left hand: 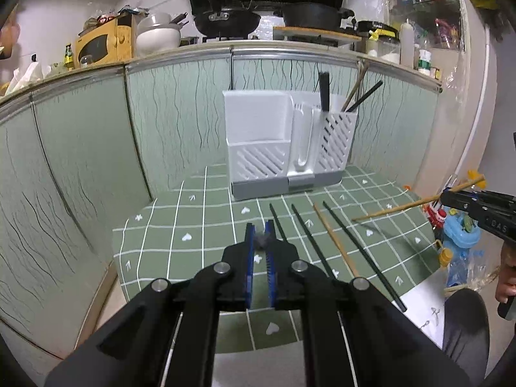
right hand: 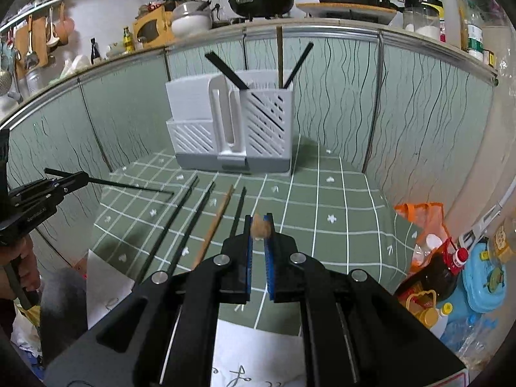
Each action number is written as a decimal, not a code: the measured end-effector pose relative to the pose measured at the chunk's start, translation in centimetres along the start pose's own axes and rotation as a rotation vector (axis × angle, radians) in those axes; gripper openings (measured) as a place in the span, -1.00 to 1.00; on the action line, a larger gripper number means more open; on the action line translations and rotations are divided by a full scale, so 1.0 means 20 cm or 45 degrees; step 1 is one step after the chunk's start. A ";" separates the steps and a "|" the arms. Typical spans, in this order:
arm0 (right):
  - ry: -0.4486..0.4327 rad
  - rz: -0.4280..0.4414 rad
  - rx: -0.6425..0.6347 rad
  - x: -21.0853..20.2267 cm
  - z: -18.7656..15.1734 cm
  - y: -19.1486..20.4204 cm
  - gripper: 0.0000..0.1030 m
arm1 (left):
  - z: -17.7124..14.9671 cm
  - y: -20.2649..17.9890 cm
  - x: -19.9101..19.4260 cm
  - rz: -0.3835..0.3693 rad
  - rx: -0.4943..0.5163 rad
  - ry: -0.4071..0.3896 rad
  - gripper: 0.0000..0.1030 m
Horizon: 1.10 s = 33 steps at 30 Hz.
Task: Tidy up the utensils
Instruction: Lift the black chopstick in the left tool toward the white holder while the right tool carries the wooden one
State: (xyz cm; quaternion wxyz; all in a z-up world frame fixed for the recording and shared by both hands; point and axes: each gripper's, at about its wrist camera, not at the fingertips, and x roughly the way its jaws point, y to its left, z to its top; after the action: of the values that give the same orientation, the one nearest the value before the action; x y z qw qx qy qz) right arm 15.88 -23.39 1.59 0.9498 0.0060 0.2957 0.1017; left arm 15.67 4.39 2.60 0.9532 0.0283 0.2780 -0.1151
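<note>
Left gripper (left hand: 260, 237) aimed forward and somewhat downward, jaws clamped on a black chopstick (right hand: 109, 183) held crosswise, seen end-on between the blue pads. Right gripper (right hand: 260, 228) pitched alike, jaws pinched on a wooden chopstick (left hand: 400, 207) sticking out sideways. Fingers of a hand (right hand: 22, 267) wrapped around the left grip.

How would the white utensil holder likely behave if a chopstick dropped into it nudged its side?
The white utensil holder probably stays upright: its grey base sits wide and flat on the green mat. It looks like light slotted plastic, so it may slide instead.
</note>
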 end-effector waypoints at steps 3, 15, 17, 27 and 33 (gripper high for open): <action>-0.021 0.011 0.004 -0.02 0.03 0.00 -0.88 | 0.03 0.00 -0.03 -0.008 -0.001 -0.019 -0.85; -0.087 0.022 0.004 -0.09 0.13 -0.02 -0.88 | 0.13 -0.02 -0.10 -0.022 -0.002 -0.092 -0.85; -0.093 0.021 0.000 -0.09 0.14 -0.02 -0.88 | 0.15 -0.02 -0.09 -0.038 -0.007 -0.087 -0.85; -0.133 0.028 -0.022 -0.14 0.27 -0.03 -0.88 | 0.32 -0.09 -0.06 -0.101 0.035 -0.092 -0.85; -0.171 0.036 -0.027 -0.19 0.39 -0.05 -0.88 | 0.46 -0.18 -0.07 -0.124 0.103 -0.146 -0.85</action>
State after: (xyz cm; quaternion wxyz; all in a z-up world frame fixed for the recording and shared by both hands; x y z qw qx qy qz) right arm 17.28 -24.68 10.10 0.9660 0.0068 0.2301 0.1177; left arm 18.51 0.00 11.16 0.9589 0.0467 0.2192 -0.1741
